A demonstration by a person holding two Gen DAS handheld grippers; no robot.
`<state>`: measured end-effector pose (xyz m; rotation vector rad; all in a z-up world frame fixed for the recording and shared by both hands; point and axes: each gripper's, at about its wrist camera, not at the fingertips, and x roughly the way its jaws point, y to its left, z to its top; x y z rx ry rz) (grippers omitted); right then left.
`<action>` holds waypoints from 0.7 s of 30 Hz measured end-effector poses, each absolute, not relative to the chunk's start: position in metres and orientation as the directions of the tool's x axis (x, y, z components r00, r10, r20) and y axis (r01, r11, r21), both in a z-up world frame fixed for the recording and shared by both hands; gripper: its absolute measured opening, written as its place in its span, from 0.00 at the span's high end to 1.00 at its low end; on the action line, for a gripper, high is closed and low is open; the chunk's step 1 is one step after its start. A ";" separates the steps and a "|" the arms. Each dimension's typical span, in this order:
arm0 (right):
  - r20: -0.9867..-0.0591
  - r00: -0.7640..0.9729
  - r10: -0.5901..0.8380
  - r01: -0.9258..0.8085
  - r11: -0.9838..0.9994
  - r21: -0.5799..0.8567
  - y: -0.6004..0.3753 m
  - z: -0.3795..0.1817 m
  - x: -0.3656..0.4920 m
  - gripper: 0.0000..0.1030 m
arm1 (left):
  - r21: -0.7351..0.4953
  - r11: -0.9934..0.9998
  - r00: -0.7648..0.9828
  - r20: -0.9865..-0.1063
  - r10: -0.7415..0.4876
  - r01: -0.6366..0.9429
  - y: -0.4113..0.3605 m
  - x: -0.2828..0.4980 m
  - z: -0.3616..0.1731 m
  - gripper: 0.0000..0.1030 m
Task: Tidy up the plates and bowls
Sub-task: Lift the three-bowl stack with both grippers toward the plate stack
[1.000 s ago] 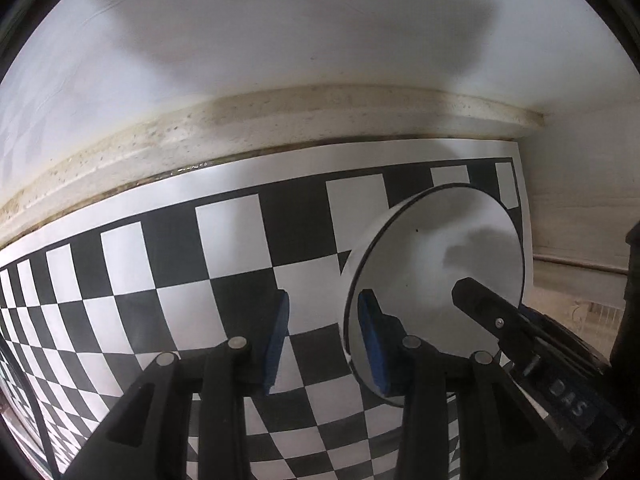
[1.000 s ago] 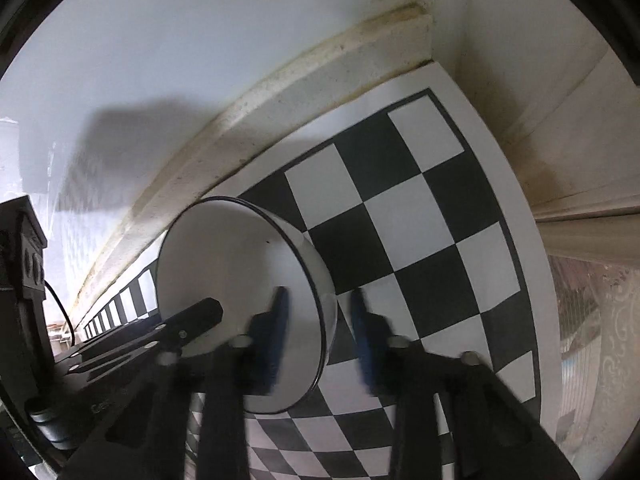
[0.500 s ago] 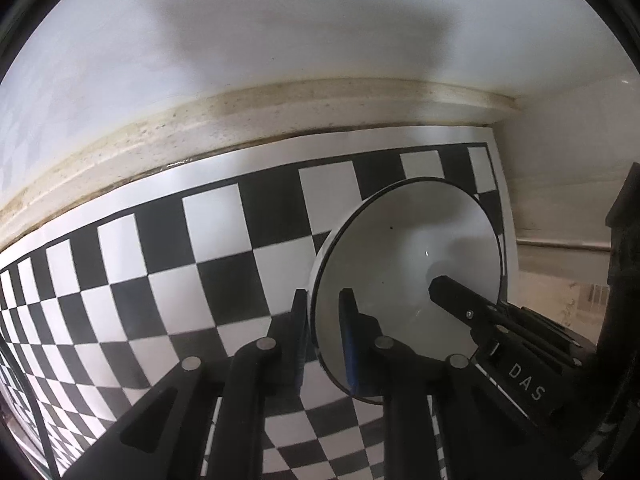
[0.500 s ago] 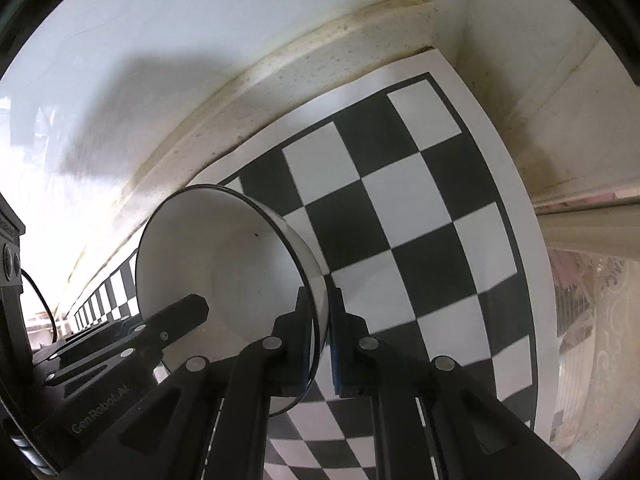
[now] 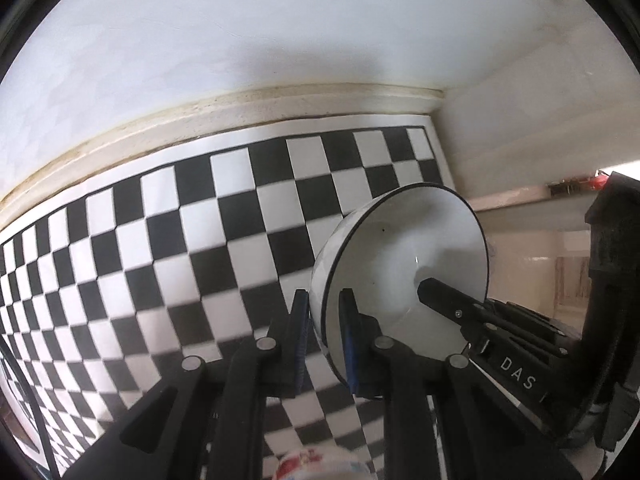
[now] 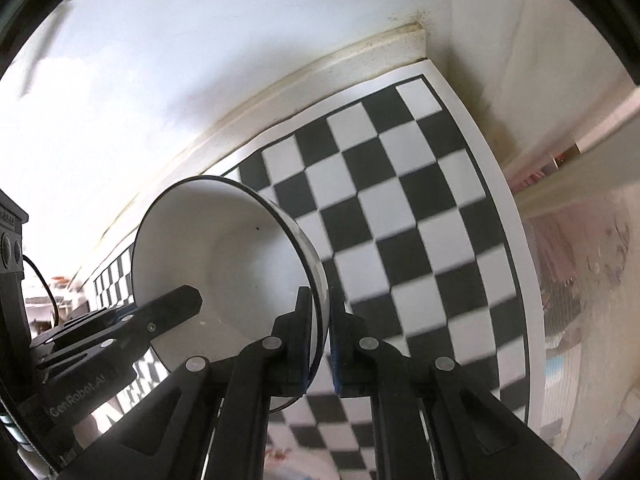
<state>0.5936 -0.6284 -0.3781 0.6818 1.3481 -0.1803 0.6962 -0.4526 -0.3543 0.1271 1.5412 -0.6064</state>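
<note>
A white bowl with a thin black rim hangs tilted above the black-and-white checkered mat. My left gripper is shut on its near-left rim, one blue pad inside and one outside. In the right wrist view the same bowl is pinched on its right rim by my right gripper, also shut. Each view shows the other gripper's black finger reaching into the bowl from the opposite side. The bowl is empty inside.
The checkered mat ends at a stained cream ledge below a white wall. Its right border meets a side wall and a drop. A floral-patterned dish peeks in at the bottom edge under the left gripper.
Both grippers went from open around the bowl's rim to shut on it. The bowl has since come up off the mat, and more of the mat shows.
</note>
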 end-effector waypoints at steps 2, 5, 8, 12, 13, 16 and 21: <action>-0.934 0.249 0.257 0.486 0.801 0.350 -0.627 -0.367 0.576 0.91 | -0.295 0.844 -0.077 -0.953 -0.292 0.447 -0.445 0.683 -0.345 0.87; -0.933 0.262 0.247 0.472 0.810 0.348 -0.613 -0.351 0.555 0.91 | -0.304 0.838 -0.079 -0.950 -0.302 0.453 -0.440 0.656 -0.337 0.87; -0.931 0.271 0.243 0.463 0.815 0.348 -0.602 -0.341 0.534 0.91 | -0.309 0.830 -0.083 -0.948 -0.307 0.464 -0.430 0.634 -0.323 0.87; -0.928 0.276 0.249 0.455 0.817 0.355 -0.591 -0.325 0.500 0.91 | -0.312 0.816 -0.081 -0.946 -0.314 0.487 -0.417 0.606 -0.307 0.87; -0.928 0.273 0.252 0.452 0.818 0.356 -0.586 -0.323 0.492 0.91 | -0.314 0.815 -0.084 -0.946 -0.314 0.488 -0.413 0.601 -0.303 0.87; -0.930 0.269 0.251 0.443 0.825 0.351 -0.576 -0.314 0.470 0.91 | -0.312 0.806 -0.091 -0.946 -0.310 0.503 -0.405 0.584 -0.299 0.87; -0.926 0.259 0.275 0.447 0.816 0.367 -0.559 -0.311 0.440 0.91 | -0.308 0.801 -0.105 -0.949 -0.298 0.513 -0.386 0.561 -0.293 0.87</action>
